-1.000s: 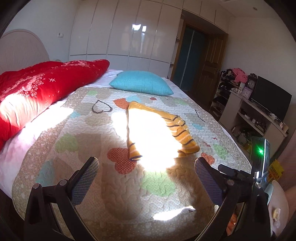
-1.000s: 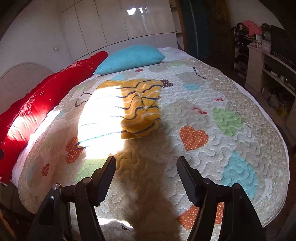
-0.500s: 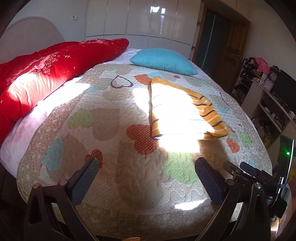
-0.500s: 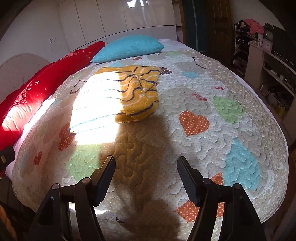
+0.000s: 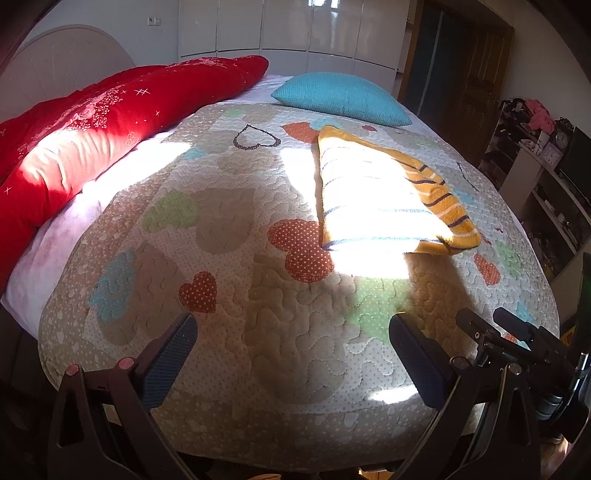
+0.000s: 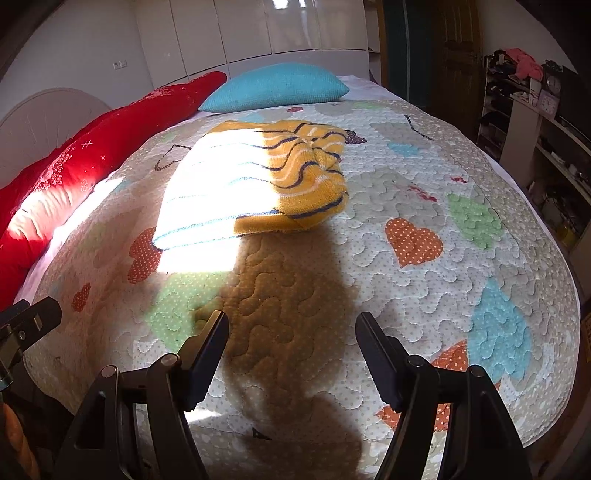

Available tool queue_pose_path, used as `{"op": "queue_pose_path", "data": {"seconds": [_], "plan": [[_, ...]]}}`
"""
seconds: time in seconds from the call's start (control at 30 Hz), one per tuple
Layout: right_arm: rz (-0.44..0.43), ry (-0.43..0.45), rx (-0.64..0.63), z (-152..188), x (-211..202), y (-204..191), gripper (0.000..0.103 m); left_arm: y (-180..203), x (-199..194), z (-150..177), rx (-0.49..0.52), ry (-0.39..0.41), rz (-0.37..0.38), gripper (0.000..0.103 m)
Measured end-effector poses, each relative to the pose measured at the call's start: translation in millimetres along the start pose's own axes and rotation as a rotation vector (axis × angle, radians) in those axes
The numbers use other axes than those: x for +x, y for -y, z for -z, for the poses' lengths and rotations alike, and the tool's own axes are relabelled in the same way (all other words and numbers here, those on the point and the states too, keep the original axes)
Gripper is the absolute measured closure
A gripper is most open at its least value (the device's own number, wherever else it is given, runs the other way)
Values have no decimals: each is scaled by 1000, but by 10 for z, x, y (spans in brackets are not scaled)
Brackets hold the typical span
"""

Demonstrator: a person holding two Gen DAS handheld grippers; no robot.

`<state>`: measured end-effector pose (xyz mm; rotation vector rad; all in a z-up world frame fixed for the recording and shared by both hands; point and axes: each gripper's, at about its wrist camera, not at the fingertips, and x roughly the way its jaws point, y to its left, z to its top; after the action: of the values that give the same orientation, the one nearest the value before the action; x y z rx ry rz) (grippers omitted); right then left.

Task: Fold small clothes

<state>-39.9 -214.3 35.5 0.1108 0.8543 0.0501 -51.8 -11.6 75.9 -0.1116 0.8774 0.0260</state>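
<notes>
A folded yellow garment with dark and white stripes point(image 5: 384, 199) lies flat on the quilted heart-pattern bedspread point(image 5: 229, 280), partly in bright sunlight. It also shows in the right wrist view point(image 6: 258, 184), left of centre. My left gripper point(image 5: 291, 332) is open and empty, held above the near edge of the bed, well short of the garment. My right gripper point(image 6: 291, 328) is open and empty too, over the shaded front part of the bedspread point(image 6: 424, 295). Part of the right gripper's body point(image 5: 517, 343) shows at the lower right of the left wrist view.
A red duvet point(image 5: 103, 122) lies along the left side of the bed. A teal pillow point(image 5: 340, 96) sits at the head. White wardrobes point(image 5: 295, 33) stand behind. Shelves with clutter and a TV point(image 5: 546, 170) stand to the right.
Both grippers have pulled back toward the foot of the bed, so the garment looks farther away. The garment has not moved. Both grippers stay open.
</notes>
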Motion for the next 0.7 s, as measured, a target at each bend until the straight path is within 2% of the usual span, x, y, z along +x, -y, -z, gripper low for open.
{"op": "queue_pose_path", "data": {"seconds": [0.7], "plan": [[-2,-13,9,16,31,34,26,71,99,67,20,-43,24,0]]}}
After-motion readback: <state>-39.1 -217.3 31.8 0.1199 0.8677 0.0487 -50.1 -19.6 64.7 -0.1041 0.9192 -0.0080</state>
